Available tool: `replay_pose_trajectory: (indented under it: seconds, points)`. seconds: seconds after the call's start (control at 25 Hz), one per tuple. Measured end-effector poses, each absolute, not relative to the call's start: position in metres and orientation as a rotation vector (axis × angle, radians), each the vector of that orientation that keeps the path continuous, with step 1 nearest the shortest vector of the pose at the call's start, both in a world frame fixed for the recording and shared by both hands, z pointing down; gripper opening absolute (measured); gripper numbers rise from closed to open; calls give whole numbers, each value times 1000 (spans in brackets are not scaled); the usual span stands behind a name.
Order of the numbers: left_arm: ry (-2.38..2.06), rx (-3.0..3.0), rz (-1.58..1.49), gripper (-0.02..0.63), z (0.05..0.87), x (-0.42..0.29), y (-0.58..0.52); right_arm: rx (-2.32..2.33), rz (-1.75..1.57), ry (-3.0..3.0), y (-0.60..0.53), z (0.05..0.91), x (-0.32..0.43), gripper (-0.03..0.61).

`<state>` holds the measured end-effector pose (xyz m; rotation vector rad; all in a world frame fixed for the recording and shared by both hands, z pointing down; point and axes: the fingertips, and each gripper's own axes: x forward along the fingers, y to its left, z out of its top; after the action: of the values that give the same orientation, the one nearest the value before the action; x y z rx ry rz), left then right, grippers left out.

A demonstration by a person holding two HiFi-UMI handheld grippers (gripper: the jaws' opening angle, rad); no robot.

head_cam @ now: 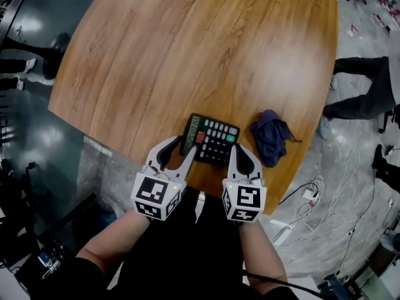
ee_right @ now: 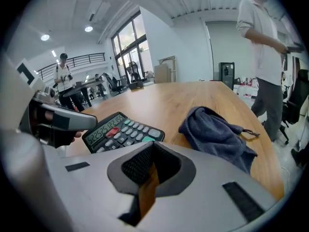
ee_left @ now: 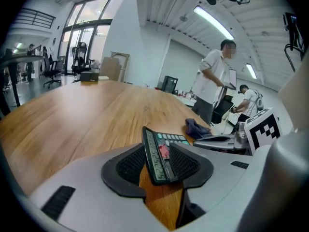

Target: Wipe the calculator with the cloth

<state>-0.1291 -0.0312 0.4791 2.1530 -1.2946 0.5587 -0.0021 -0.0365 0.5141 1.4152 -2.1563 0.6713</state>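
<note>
1. Forearms, bare, at the bottom of the head view, one behind each gripper.
2. Marker cubes, one on each gripper, black-and-white squares facing up.
3. Left gripper: jaws spread. The display end of the calculator shows in the gap between the pads. Whether either pad touches it cannot be told.
4. Right gripper: jaws pressed together, nothing between them. The tip is at the calculator's near right corner; contact cannot be told.
5. Calculator: black, flat on the table close to the near edge, between the two grippers. The display strip is at its left end, with one red key, some teal keys and light keys beside it.
6. Cloth: dark blue, crumpled in a heap, on the table just right of the calculator and apart from it. Neither gripper touches it.
7. Table: wood grain, rounded corners, the far part bare apart from a small box at the far end.
8. Cables: white, looped on the grey floor right of the table.
9. Person: light shirt, grey trousers, standing at the table's right side.
10. Office chairs by tall windows at the back of the room.
</note>
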Motion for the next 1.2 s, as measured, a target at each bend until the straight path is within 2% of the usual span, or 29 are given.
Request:
replay_pose_trajectory:
  seconds: [0.56,0.96,1.2]
  points:
    - [-1196,2080,546,156,510,-128,-41,1372,729,-2113,-34,522,-1,15]
    - [-1085,1930,174,52,499,-130,-44,1409,727,-2173,-38,515,8,17]
    - [-1115,1924,54,46,484,-127,-51,1531,612,-2127,-52,491,43,17]
